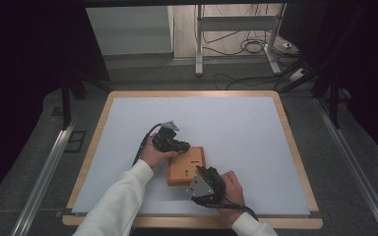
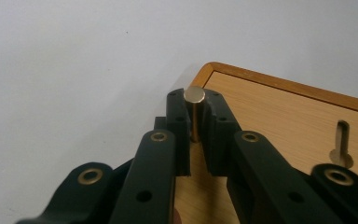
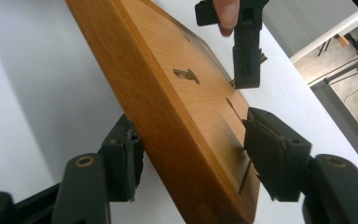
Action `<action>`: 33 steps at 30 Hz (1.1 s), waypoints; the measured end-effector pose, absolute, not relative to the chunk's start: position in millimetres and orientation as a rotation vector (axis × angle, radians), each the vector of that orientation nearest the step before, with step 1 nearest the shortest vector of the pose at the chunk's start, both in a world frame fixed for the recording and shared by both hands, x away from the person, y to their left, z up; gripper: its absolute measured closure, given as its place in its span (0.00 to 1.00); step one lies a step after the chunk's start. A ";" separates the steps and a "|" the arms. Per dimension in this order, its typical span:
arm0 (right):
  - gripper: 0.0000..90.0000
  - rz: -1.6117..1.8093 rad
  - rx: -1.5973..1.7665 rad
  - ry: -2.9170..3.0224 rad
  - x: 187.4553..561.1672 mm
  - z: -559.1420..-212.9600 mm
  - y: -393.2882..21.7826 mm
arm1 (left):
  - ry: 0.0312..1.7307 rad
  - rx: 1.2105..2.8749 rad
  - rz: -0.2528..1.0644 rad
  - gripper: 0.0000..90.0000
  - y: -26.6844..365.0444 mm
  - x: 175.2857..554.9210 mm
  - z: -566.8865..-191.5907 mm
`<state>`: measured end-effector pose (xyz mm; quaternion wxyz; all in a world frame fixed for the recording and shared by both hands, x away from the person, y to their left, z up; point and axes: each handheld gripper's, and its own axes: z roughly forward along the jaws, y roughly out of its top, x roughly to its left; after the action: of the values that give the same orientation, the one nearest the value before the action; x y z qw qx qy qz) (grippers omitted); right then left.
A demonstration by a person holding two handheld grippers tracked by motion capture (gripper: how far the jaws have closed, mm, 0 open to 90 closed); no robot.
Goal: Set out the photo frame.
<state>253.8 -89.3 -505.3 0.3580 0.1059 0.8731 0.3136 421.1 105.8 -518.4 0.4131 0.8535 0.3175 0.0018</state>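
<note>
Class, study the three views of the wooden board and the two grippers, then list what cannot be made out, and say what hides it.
- Left gripper view: the lower end of the brass pin is hidden between the left gripper jaws.
- Right gripper view: the wooden board is cut off by the top and bottom edges; whether the right gripper touches it is unclear.
- High view: the board's cut-outs are too small to read.

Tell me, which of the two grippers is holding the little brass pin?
The left gripper: its fingers pinch the brass pin, while the right gripper straddles the wooden board.
</note>
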 end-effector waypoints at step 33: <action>0.52 0.867 0.315 2.230 262.1 -490.3 -100.3 | 0.870 2.054 0.273 0.55 181.6 359.0 -509.6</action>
<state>262.1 -100.3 -490.3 0.3564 0.1219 0.8634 0.3356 359.0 181.6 -509.6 0.4323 0.8242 0.3489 0.1095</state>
